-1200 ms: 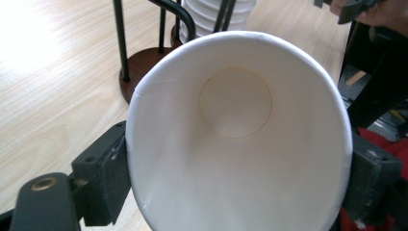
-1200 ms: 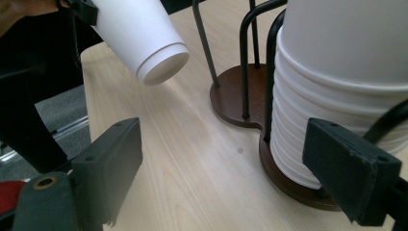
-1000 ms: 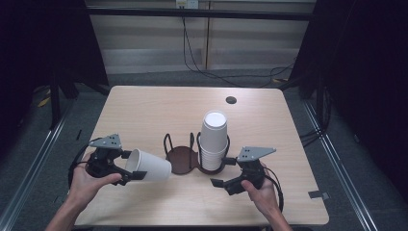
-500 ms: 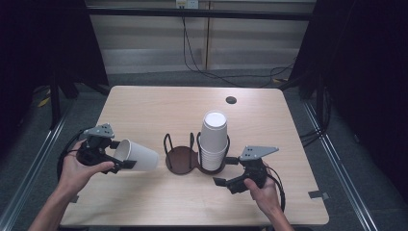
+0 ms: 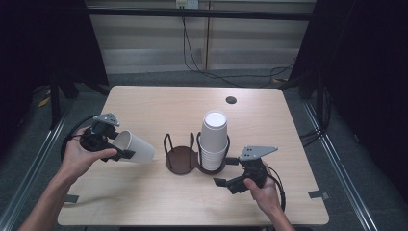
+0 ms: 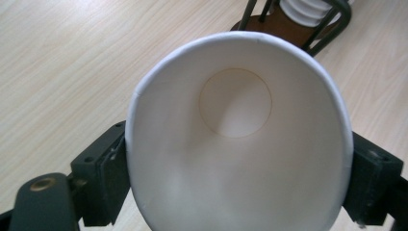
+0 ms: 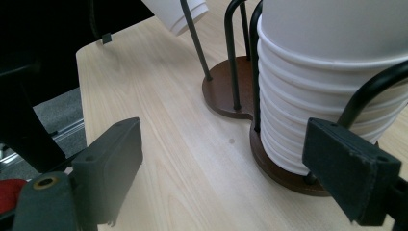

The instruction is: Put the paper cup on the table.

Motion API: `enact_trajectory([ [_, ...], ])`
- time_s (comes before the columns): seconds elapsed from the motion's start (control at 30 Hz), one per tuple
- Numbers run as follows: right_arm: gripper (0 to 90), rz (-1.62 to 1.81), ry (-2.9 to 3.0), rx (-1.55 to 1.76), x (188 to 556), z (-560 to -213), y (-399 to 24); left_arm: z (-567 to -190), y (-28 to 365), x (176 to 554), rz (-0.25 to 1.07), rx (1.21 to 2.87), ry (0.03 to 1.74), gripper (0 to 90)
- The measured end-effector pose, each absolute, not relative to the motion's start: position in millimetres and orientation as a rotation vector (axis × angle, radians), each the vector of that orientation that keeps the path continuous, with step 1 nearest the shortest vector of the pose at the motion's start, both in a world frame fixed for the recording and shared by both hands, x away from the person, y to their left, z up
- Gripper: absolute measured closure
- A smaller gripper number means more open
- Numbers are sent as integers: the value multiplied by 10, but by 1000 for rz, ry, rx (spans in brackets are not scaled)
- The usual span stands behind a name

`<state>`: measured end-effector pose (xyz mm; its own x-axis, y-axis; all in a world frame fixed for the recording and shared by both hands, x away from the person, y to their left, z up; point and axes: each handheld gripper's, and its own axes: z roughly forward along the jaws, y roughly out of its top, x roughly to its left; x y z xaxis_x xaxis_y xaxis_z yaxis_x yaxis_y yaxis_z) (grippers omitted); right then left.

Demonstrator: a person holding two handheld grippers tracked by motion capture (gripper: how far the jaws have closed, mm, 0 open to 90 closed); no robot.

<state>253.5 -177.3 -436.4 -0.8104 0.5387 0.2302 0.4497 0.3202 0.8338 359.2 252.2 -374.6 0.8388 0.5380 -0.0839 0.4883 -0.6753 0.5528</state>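
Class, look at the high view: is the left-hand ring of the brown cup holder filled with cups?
No: the cup holder's left ring stands empty, while the stack of cups sits in its right ring.

On the table point(image 5: 159, 101), a two-ring holder point(image 5: 182, 158) stands near the middle, toward the front edge. A cup stack point(image 5: 213, 142) fills its right ring. A lone cup point(image 5: 136, 147) lies sideways left of the holder, apparently off the surface.

Looks like a lab or test bay. Bare wooden table point(image 5: 144, 202) under a metal frame point(image 5: 202, 13), dark curtains point(image 5: 370, 72) either side, loose cables point(image 5: 202, 57) down the back wall, tape marks point(image 5: 318, 194) on the tabletop.
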Motion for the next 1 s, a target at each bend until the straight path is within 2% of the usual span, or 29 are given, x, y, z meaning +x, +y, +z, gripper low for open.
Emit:
enact_trajectory([
  [0.43,143,1509,2487,929,2528,-4372,-1763,-3686,2110,3685,202,2660,670,142],
  [0.57,143,1503,2495,926,2526,-4380,-1751,-3702,2037,3771,168,2701,684,142],
  [1.0,143,1495,2481,948,2528,-4373,-1788,-3757,1845,3858,168,2792,673,138],
])
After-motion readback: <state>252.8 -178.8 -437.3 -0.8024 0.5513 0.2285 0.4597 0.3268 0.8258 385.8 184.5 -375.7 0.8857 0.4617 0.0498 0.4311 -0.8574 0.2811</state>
